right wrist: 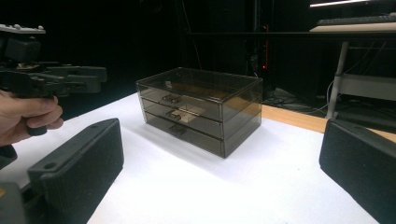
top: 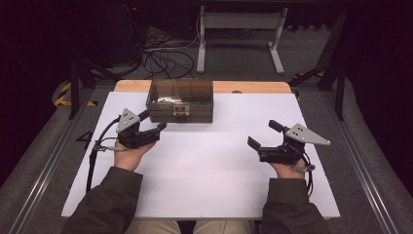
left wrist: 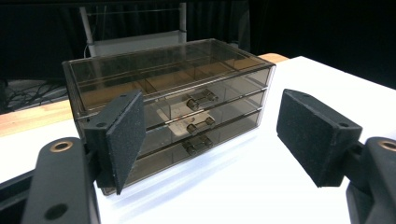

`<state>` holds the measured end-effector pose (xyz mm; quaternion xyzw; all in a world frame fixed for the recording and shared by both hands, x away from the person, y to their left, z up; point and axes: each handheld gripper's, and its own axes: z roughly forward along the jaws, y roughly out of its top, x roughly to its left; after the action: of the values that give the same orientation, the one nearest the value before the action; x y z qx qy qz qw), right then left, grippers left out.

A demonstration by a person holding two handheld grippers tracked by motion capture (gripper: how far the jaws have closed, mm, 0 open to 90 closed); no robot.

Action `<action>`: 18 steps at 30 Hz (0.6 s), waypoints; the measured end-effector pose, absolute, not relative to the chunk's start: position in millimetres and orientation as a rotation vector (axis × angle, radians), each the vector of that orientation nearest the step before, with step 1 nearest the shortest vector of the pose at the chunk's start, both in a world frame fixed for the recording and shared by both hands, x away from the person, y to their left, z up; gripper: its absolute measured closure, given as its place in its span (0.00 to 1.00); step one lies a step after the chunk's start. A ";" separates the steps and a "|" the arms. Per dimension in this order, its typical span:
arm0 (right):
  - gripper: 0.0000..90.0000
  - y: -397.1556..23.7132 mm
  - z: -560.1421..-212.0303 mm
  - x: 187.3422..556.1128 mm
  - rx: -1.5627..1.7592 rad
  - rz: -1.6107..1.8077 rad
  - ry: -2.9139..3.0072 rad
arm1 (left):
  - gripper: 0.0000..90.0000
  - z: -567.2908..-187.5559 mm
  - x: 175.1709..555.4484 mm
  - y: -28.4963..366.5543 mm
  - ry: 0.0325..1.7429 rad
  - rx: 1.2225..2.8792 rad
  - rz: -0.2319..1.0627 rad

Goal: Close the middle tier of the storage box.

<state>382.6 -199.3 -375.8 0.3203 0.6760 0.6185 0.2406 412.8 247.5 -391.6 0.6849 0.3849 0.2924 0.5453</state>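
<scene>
A smoky see-through box with three drawers stands at the far middle of the white mat. All three drawers look pushed in, each with a small handle. Something pale lies inside the middle drawer. My left gripper hovers just left of and in front of the box, jaws wide apart with nothing between the pads. My right gripper is held over the right part of the mat, well clear of the box, open and empty too. The left gripper appears at the left of the right gripper view.
The wooden table edge runs behind the box. Beyond it stand a white metal frame and loose cables on the floor. Metal rails flank the table. The mat between the two hands is bare white.
</scene>
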 end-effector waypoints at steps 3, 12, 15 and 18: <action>0.00 -199.0 -375.7 382.2 0.873 1.691 1.846 | 0.26 -390.0 409.2 247.9 0.901 1.625 0.699; 0.00 -199.0 -375.8 380.8 0.876 1.691 1.851 | 0.23 -384.9 397.4 251.1 0.862 1.627 0.702; 0.00 -199.1 -375.8 380.5 0.878 1.692 1.846 | 0.22 -382.9 393.4 252.2 0.852 1.626 0.703; 0.00 -198.9 -376.0 380.7 0.876 1.690 1.849 | 0.22 -381.9 389.9 253.4 0.842 1.626 0.704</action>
<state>380.7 -198.9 -376.0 0.3201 0.6762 0.6181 0.2413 389.9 253.4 -381.9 0.6887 0.3565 0.2982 0.5564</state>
